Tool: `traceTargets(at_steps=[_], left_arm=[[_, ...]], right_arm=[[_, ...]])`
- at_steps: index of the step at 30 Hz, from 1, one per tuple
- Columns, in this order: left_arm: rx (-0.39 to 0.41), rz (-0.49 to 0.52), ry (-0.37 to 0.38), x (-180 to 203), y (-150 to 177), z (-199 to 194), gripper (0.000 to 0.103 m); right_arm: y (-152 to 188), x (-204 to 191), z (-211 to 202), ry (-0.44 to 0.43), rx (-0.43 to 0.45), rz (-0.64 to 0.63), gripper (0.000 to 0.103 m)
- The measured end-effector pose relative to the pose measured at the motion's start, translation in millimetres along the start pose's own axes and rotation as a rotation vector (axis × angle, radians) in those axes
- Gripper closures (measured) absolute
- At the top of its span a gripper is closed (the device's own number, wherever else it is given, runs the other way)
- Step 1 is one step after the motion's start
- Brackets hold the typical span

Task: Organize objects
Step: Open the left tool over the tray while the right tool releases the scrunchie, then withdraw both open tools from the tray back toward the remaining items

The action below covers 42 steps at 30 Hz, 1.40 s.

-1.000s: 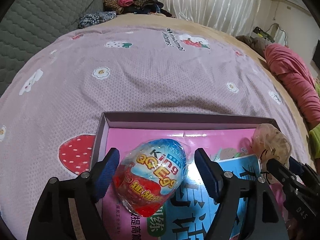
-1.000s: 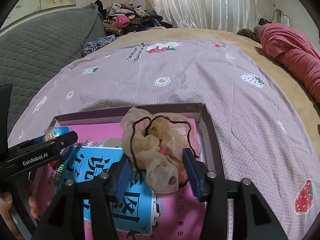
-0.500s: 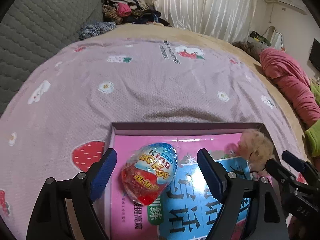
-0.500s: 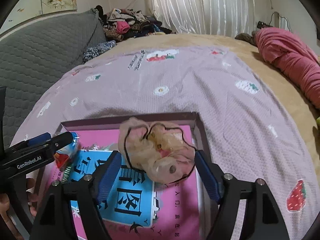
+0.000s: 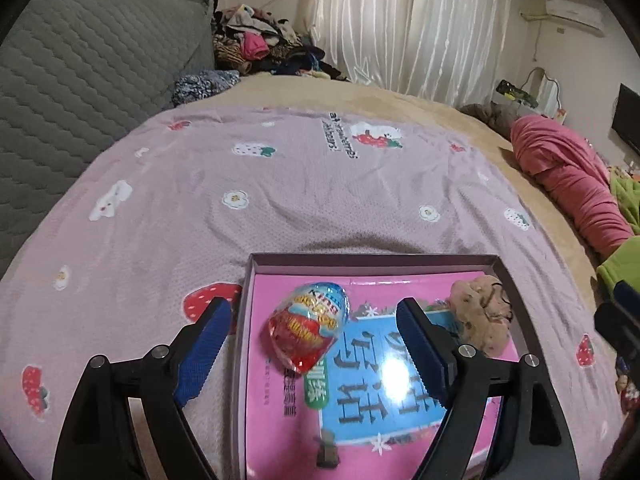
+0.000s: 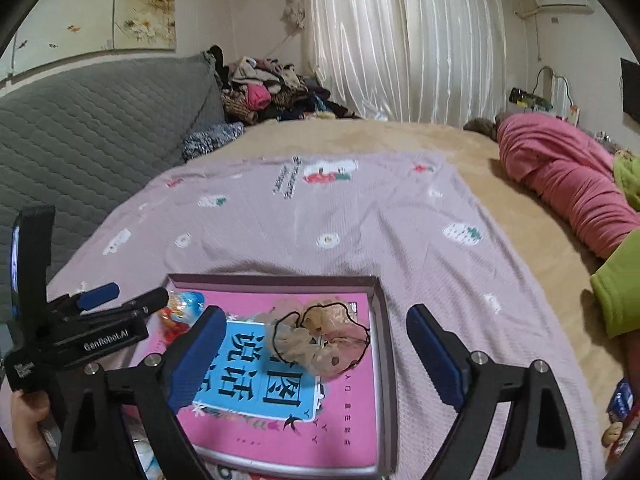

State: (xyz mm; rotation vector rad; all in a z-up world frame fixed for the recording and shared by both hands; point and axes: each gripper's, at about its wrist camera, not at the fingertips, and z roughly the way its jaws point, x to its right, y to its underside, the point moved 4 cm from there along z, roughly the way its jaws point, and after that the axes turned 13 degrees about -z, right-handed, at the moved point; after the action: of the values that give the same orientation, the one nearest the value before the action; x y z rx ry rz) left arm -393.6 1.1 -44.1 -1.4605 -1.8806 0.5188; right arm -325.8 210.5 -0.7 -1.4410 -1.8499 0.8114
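Observation:
A shallow purple-rimmed box (image 5: 372, 258) lies on the bed with a pink and blue book (image 5: 380, 368) inside. A foil-wrapped toy egg (image 5: 310, 332) rests on the book's left part. A beige scrunchie with black trim (image 6: 320, 336) lies on its right part. My left gripper (image 5: 311, 308) hovers above the egg, open, pads well clear of it. My right gripper (image 6: 316, 314) hangs over the scrunchie, its jaws opening wide, and nothing touches the pads. The right view also catches the egg (image 6: 182, 308) behind the left gripper (image 6: 120, 300).
The box sits on a lilac sheet with strawberry prints (image 5: 300, 184). A grey quilted headboard (image 5: 80, 80) runs along the left. A clothes pile (image 5: 256, 48) is at the back. A pink bundle (image 5: 568, 176) and green cloth (image 6: 620, 288) lie right. A hand (image 6: 28, 420) grips the left tool.
Both grippers rose and drew back from the box. The right jaws spread off the scrunchie, which stays on the book. The left jaws widened a little; the egg stays put.

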Motion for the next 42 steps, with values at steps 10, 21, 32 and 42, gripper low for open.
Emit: traceTargets(at_steps=[10, 21, 32, 42], left_arm=[[0.077, 0.004, 0.029, 3, 19, -99, 0.017], [0.073, 0.005, -0.026, -9, 36, -174, 0.017], [0.099, 0.024, -0.019, -3, 57, -247, 0.017], [0.081, 0.077, -0.041, 11, 85, -279, 0.017]], right_arm=[[3, -16, -67, -0.011, 0.047, -0.059, 0.003], [14, -14, -145, 0.001, 0.051, -0.070, 0.003], [25, -9, -223, 0.029, 0.081, -0.074, 0.001], [45, -8, -265, 0.043, 0.080, -0.068, 0.001]])
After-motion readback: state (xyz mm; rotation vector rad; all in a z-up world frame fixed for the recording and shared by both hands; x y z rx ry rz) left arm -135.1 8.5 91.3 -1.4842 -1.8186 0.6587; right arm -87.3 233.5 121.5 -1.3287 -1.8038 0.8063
